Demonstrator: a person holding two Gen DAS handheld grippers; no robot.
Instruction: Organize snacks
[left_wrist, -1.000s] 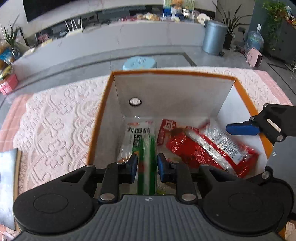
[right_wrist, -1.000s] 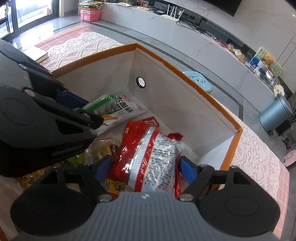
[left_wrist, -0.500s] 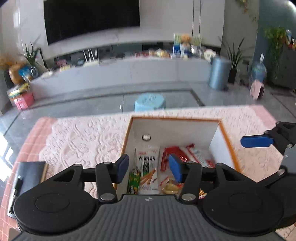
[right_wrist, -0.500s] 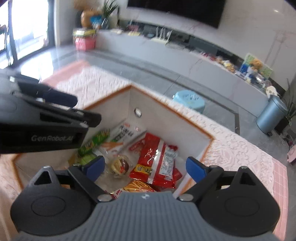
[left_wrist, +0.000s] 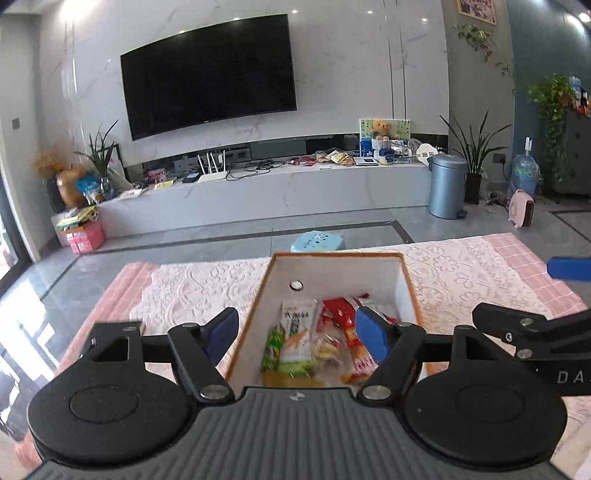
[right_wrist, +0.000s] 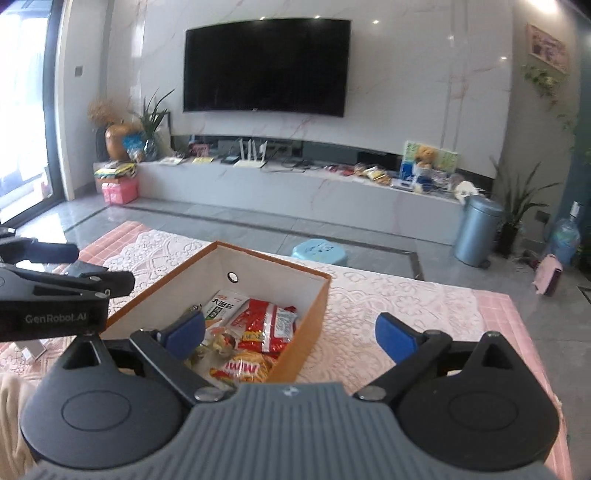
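1. The left gripper (left_wrist: 297, 328) is spread wide with nothing between its blue pads; its jaws have just been opening
2. The right gripper (right_wrist: 290, 334) is likewise spread and empty, and its jaws too have just been opening
3. The orange-rimmed, white-lined cardboard box (left_wrist: 409, 284) sits at lower centre of the left view on the pale pink lace tablecloth (left_wrist: 192, 288)
4. The crinkly plastic snack packets (left_wrist: 321, 339) lie inside it, the red foil packet (right_wrist: 264, 325) and white-and-green packet (left_wrist: 297, 328) running lengthwise toward the far wall
5. Both grippers hang above and short of the box, the left more squarely over it, so any further packet would likely come from elsewhere
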